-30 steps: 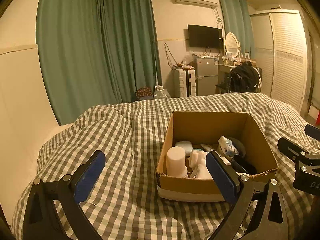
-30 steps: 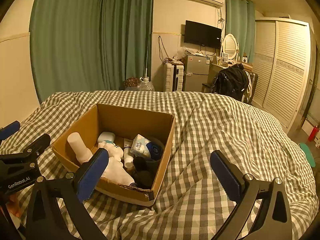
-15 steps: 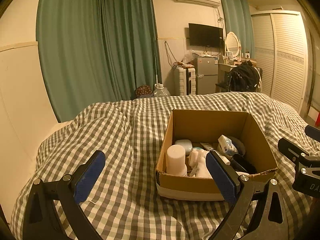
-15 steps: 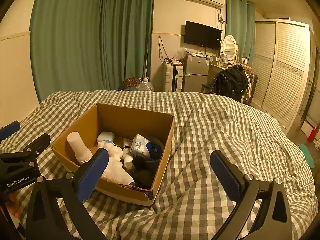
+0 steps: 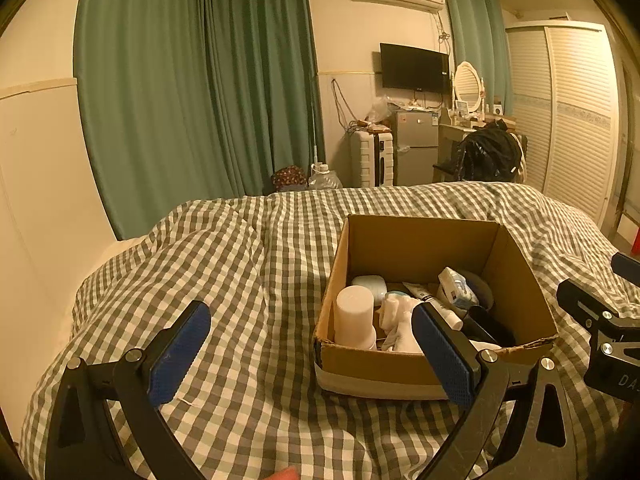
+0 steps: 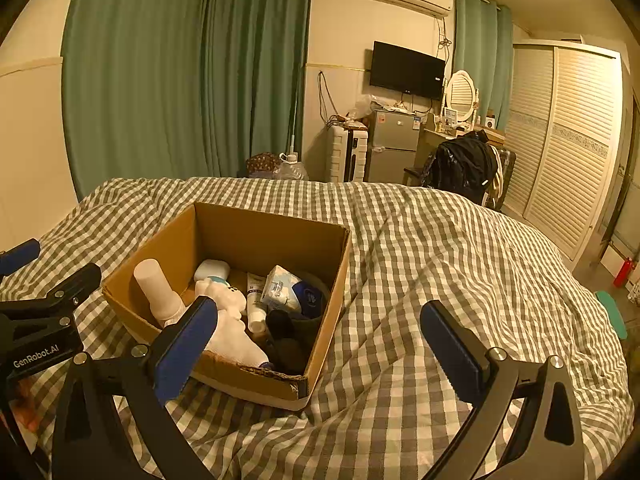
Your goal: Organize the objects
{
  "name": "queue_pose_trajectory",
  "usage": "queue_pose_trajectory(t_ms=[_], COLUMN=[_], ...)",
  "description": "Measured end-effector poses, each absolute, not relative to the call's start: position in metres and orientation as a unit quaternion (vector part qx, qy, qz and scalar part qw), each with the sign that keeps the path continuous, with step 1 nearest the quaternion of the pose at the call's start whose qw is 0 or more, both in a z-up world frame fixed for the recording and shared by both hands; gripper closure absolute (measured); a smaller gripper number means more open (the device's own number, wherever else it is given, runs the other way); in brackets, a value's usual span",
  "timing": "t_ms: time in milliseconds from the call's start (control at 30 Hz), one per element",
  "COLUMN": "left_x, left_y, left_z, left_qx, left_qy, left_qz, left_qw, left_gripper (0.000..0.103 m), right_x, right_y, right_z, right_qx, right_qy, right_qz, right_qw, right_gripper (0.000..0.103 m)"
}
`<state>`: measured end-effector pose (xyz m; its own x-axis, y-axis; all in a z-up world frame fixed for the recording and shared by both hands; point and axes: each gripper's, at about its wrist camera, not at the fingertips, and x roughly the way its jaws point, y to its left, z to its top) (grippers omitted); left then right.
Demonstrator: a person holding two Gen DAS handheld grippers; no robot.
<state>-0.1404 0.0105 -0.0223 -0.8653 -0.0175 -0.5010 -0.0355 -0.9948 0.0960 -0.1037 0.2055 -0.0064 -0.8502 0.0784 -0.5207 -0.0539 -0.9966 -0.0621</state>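
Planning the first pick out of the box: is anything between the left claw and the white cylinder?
Nothing visible blocks it. The left claw is open over the checked bedspread, and the white cylinder stands upright just inside the cardboard box, its top above the near wall.

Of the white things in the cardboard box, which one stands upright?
The white cylinder bottle in the near left corner of the box; the tube and plush toy lie flat.
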Motion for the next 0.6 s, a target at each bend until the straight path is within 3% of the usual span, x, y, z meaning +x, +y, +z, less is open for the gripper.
queue_pose_trajectory(t_ms=[600], left_x=[-0.1388], left_y=[0.0123], left_z=[-0.0229], left_qx=[-0.259], left_qy=[0.054], left_qz=[0.964], left_qw=[0.009], left_gripper=[0.0], right_x=[-0.1033], right_y=[0.2054], right_z=[-0.0064], right_qx=[-0.271], right_qy=[-0.025], right_qz=[0.962], right_qw=[0.034], right_gripper=[0.001])
